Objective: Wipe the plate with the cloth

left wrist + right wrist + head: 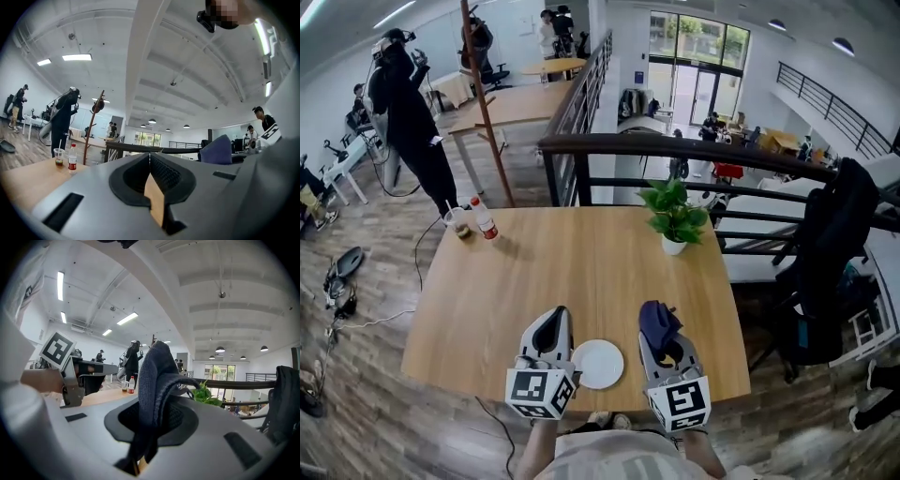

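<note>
The plate (598,364) is one round, flat, smooth white disc lying on the table (581,272) close to its near edge, between the two grippers and just beside the left gripper (553,317). The left gripper is a grey, matt moulded body with black ribbed pads; its jaws are pressed together with nothing between them. The right gripper (667,349) is clamped on the cloth (657,323), one piece of dark blue, finely knitted fabric that rises from the jaws in soft bunched folds and hangs clear of the plate. Each gripper carries one cube with black-and-white square markers. The table is a single rectangular slab with a light wood-grain top. At its far left corner stand one clear bottle (485,219) with a red label and one clear cup (457,223) with a straw; at its far right stands one leafy green plant (673,217) in a small white pot. Beyond the table runs a dark railing (675,150). The floor is wood plank, the ceiling white with strip lights, and a person in black (408,112) stands at the far left
</note>
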The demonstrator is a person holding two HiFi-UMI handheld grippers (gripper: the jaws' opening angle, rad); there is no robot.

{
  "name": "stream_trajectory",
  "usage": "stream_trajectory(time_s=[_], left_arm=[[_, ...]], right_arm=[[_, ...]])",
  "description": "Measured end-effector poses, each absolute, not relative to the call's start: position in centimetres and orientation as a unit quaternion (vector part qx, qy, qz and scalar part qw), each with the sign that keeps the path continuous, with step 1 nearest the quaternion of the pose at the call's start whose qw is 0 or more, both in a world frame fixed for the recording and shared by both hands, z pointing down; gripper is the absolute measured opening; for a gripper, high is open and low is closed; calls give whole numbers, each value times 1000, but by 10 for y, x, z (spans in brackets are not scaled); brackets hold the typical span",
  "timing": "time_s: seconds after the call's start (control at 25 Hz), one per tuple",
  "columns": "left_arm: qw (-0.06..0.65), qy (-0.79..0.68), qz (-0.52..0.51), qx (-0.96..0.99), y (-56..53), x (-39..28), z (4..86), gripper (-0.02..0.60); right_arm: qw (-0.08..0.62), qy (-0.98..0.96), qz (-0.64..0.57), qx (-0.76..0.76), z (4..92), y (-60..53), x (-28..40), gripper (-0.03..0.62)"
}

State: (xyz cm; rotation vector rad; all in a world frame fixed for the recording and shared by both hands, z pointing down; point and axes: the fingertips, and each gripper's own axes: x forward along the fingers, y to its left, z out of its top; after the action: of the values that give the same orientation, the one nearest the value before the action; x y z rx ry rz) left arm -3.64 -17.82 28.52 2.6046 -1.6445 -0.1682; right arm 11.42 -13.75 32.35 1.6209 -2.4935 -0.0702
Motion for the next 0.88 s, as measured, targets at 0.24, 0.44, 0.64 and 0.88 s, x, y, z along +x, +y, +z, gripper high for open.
stream_trajectory(time_s=[0.24,0.44,0.64,0.88], left_arm=[[72,-497,-9,865,-208,-47,306,154],[262,-469,43,842,-215,-59,409,199],[499,-417,1,759,-196,-58,513,199],[595,-398,53,696,-172,-58,593,199]], right_arm=[[82,-830,-9,551,321,-161,107,57],[83,-836,-6,543,327,-161,102,57],[107,-843,-7,528,342,-164,94,57],[133,-845,2,518,358,-162,92,57]])
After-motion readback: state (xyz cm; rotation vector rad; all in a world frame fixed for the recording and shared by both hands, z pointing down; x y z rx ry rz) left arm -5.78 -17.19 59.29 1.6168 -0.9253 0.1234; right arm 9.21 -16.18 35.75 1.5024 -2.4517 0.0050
